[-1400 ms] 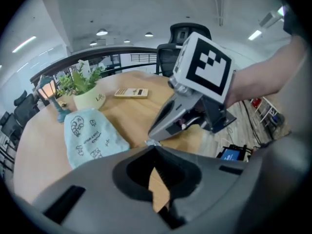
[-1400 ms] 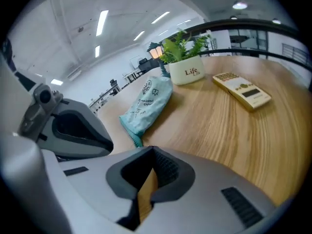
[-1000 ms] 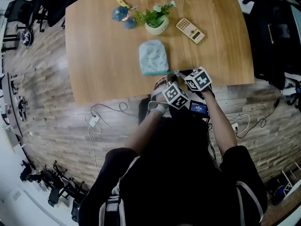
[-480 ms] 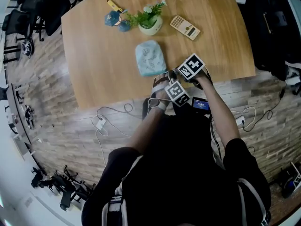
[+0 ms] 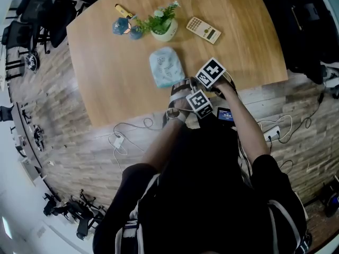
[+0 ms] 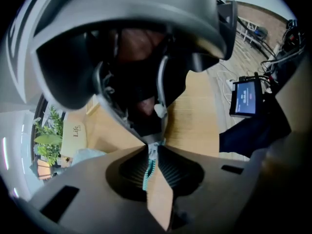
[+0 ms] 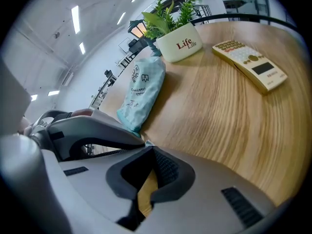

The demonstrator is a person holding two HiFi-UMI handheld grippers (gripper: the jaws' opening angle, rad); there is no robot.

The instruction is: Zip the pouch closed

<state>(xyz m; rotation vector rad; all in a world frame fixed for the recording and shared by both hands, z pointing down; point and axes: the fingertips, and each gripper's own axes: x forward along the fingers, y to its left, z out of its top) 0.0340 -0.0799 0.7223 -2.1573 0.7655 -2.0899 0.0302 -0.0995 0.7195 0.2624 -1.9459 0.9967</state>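
Both grippers have closed in on the near end of the pouch (image 5: 165,66) on the table (image 5: 114,62). The left gripper (image 6: 151,152) fingers pinch the teal zipper (image 6: 150,172). The right gripper (image 7: 145,144) fingers press together on the pouch's corner, so zipping looks ready to begin.

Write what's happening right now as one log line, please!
left gripper: shut on zip | right gripper: shut on pouch end | pouch: lying on table
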